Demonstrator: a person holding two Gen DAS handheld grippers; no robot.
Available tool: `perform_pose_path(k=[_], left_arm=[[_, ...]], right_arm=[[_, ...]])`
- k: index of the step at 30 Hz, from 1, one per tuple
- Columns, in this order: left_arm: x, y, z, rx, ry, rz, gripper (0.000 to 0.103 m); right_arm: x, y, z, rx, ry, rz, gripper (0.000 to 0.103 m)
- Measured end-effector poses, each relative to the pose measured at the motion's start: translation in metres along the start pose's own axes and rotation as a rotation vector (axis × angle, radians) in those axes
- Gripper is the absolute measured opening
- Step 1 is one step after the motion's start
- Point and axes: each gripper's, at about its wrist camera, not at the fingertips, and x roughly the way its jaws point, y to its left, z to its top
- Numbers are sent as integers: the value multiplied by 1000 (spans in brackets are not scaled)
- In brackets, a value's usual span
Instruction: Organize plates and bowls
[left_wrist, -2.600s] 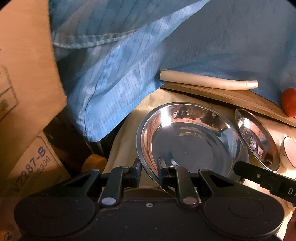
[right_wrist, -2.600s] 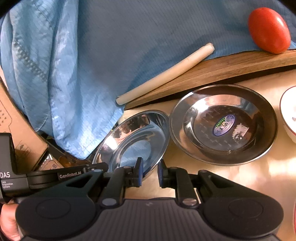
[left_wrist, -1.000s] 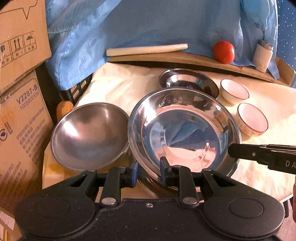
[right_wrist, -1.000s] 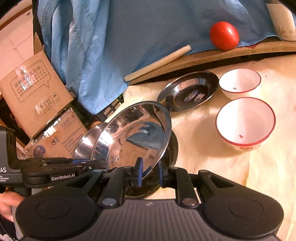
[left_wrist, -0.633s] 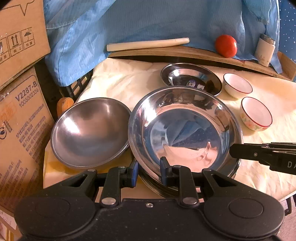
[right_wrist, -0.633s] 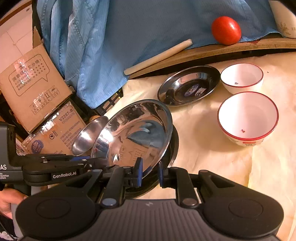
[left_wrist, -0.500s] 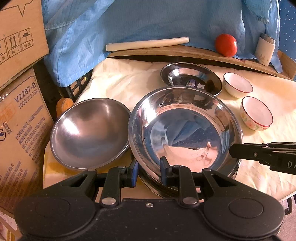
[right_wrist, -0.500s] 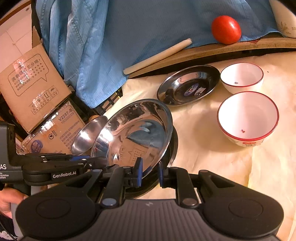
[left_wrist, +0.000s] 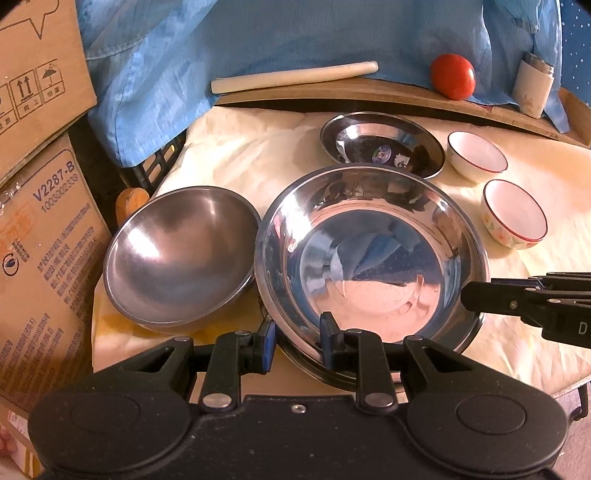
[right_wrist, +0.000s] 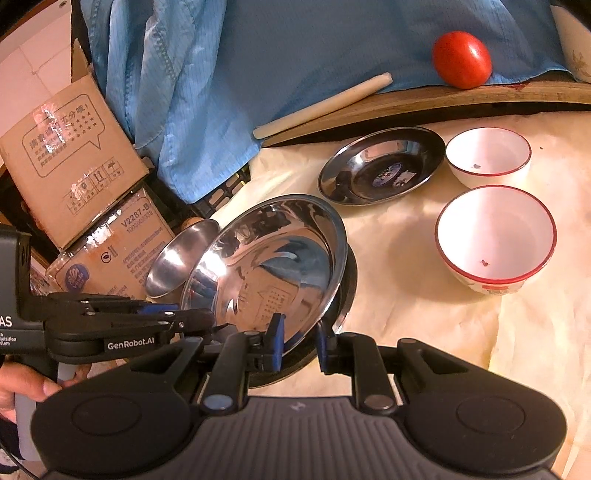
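Your left tongs (left_wrist: 293, 341) are narrow, and they pinch the near rim of the big shiny plate (left_wrist: 369, 258). One pad is inside the plate and one is outside. Your right tongs (right_wrist: 299, 341) are narrow too, and they pinch the same plate at its right side. In the right wrist view one pad sits on the shiny inside and the other is behind the rim. So you hold this plate with both tongs.

The big shiny plate is tipped. Its left side is up and its right side is down. Under it lies another metal dish (right_wrist: 349, 284), close to the near edge of the bench (left_wrist: 258, 147). You can only see a dark strip of that dish. The bench has a pale cloth on it.

Just to the left of the plate sits a dull metal bowl (left_wrist: 177, 258), near the left edge of the bench. Your hand (right_wrist: 26, 384) shows at the left of the right wrist view.

Farther back is a small steel plate (left_wrist: 382, 144) with stickers in it. Two white bowls with red rims stand to its right: a nearer one (left_wrist: 513, 214) and a farther one (left_wrist: 476, 157).

At the far edge there is a wooden board (left_wrist: 369, 94) with a pale stick (left_wrist: 295, 77), a red tomato (left_wrist: 452, 75) and a small cup (left_wrist: 533, 88). A blue cloth (left_wrist: 295, 33) hangs behind. Cardboard boxes (left_wrist: 44, 236) stand off the left edge.
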Motion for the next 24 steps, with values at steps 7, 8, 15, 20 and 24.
perform_pose_path(k=[7, 8, 15, 20, 24], left_arm=[[0, 0, -1, -5, 3, 3, 27], [-1, 0, -1, -6, 3, 3, 27], [-1, 0, -1, -5, 5, 4, 27], [0, 1, -1, 2, 10, 2, 28], [1, 2, -2, 9, 10, 0, 28]], right_arm=[[0, 1, 0, -7, 12, 4, 22], [1, 1, 1, -6, 13, 5, 22], [2, 2, 1, -15, 16, 3, 22], [3, 4, 2, -23, 20, 1, 22], [4, 5, 3, -37, 25, -8, 22]])
